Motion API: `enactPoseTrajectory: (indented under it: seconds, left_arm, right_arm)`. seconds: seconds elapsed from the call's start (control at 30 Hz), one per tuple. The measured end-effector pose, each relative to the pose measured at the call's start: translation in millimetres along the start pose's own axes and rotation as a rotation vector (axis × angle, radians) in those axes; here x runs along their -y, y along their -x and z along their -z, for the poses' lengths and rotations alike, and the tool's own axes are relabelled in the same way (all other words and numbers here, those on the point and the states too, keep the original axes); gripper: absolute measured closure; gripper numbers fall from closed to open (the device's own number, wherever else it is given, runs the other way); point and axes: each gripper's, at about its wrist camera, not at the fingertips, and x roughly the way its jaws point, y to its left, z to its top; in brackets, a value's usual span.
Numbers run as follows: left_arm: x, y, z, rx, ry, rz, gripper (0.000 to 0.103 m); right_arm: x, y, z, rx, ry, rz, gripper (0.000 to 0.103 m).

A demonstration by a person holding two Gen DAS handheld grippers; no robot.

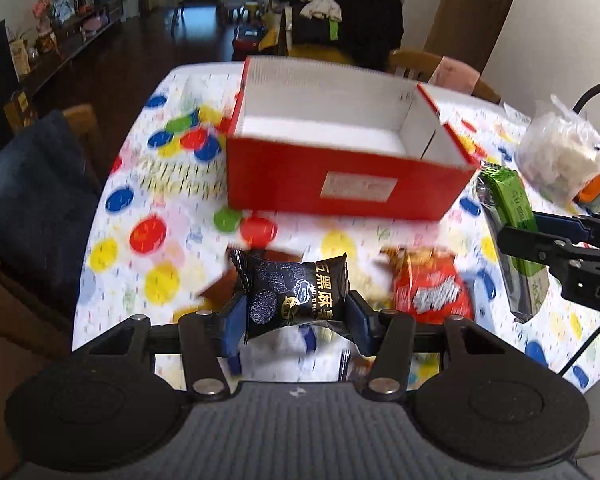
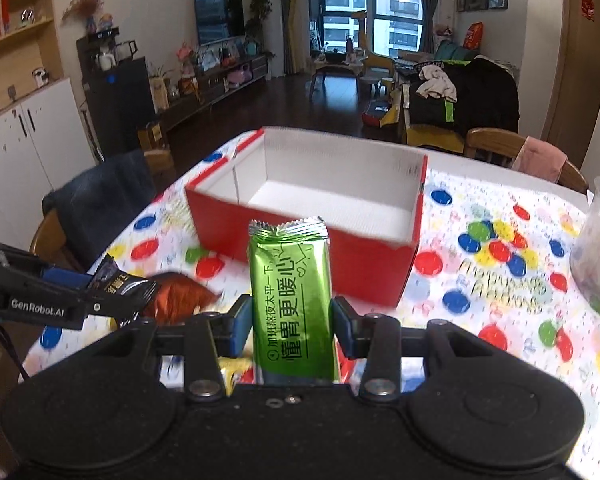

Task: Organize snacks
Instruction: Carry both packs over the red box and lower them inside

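Note:
My left gripper is shut on a black snack packet and holds it above the table. My right gripper is shut on a green snack bar, which also shows in the left wrist view. An open red box with a white, empty inside stands ahead on the spotted tablecloth; it also shows in the right wrist view. A red snack packet lies on the table to the right of the black packet. An orange-brown packet lies below the left gripper.
A clear plastic bag of white items sits at the table's right side. Wooden chairs stand at the far edge, and a chair with a dark cushion stands at the left edge. The tablecloth has coloured dots.

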Motion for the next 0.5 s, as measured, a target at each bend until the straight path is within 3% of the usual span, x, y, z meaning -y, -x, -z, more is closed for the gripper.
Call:
enactPoseTrajectory:
  seconds: [0.5]
  left_arm:
    - [23, -35, -118, 0.054, -0.047, -0.054, 0.051]
  right_arm:
    - [55, -67, -82, -0.012, -0.090, 0.005, 0.062]
